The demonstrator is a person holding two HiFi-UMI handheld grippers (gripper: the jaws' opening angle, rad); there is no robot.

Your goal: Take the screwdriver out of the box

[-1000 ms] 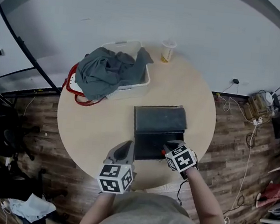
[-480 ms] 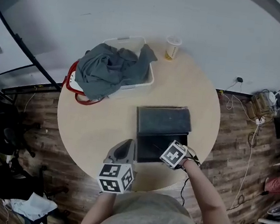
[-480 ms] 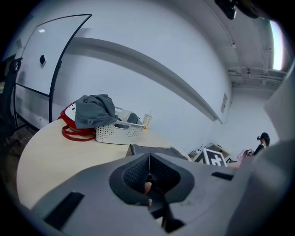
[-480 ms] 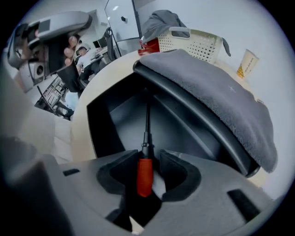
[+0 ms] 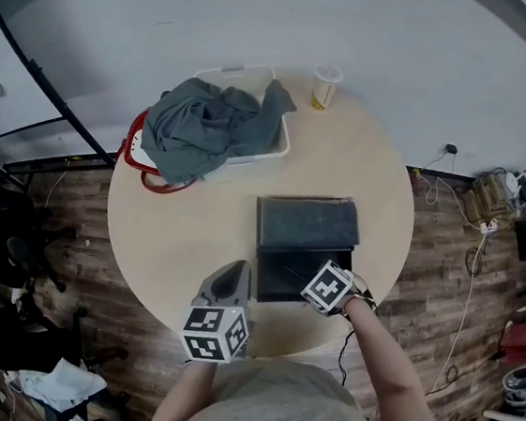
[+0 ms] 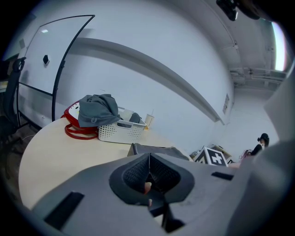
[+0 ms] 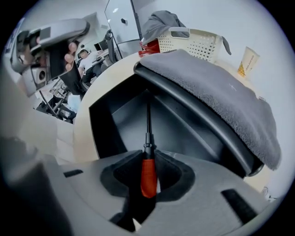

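**Red screwdriver sits between my right tongs, still in the box**

My right tongs (image 7: 148, 162) point down into the open dark box (image 7: 105, 120). The screwdriver (image 7: 148, 154) lies in the box, and its red handle is right between the two jaws. The jaws are closing on it. I can see a thin light gap on one side of the handle, so they are not squeezing it yet. The thin black shaft points away from me along the box floor. The lid (image 7: 216, 92) stands open behind it, with a fuzzy gray lining.

My left tongs (image 5: 234, 272) hang just beside the left side of the box, over the round table (image 5: 180, 233). Their jaws are pressed together and hold nothing.

At the far side of the table stand a white basket (image 5: 268, 151) with a gray cloth (image 5: 207, 123) in it and a paper cup (image 5: 325, 87).
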